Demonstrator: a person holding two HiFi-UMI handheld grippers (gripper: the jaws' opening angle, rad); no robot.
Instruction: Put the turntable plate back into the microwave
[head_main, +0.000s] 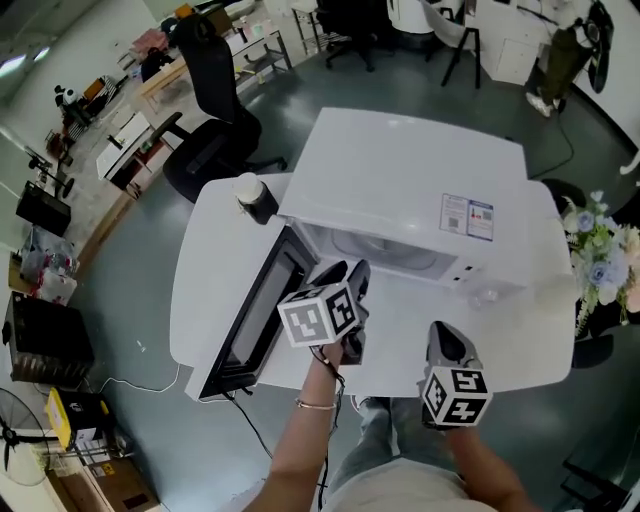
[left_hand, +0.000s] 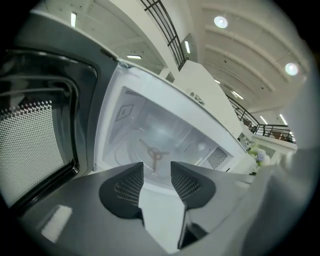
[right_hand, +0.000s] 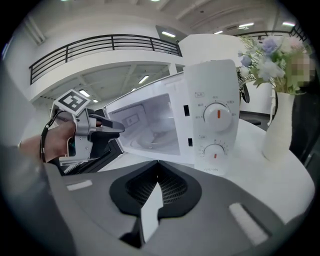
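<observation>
The white microwave (head_main: 400, 190) stands on the white table (head_main: 520, 340) with its door (head_main: 255, 310) swung open to the left. In the left gripper view a clear round turntable plate (left_hand: 150, 150) seems to lie on the cavity floor, and a three-armed hub (left_hand: 155, 154) shows through it. My left gripper (head_main: 345, 272) hovers just in front of the cavity mouth, open (left_hand: 157, 167), with nothing between its jaws. The right gripper view shows it from the side (right_hand: 112, 126). My right gripper (head_main: 445, 335) hangs lower right, before the control panel, shut (right_hand: 157, 178) and empty.
A white vase of flowers (right_hand: 280, 125) stands to the right of the microwave. A dark cup with a white lid (head_main: 252, 195) sits at the table's back left corner. A black office chair (head_main: 215, 110) stands behind. Two dials (right_hand: 217, 115) sit on the panel.
</observation>
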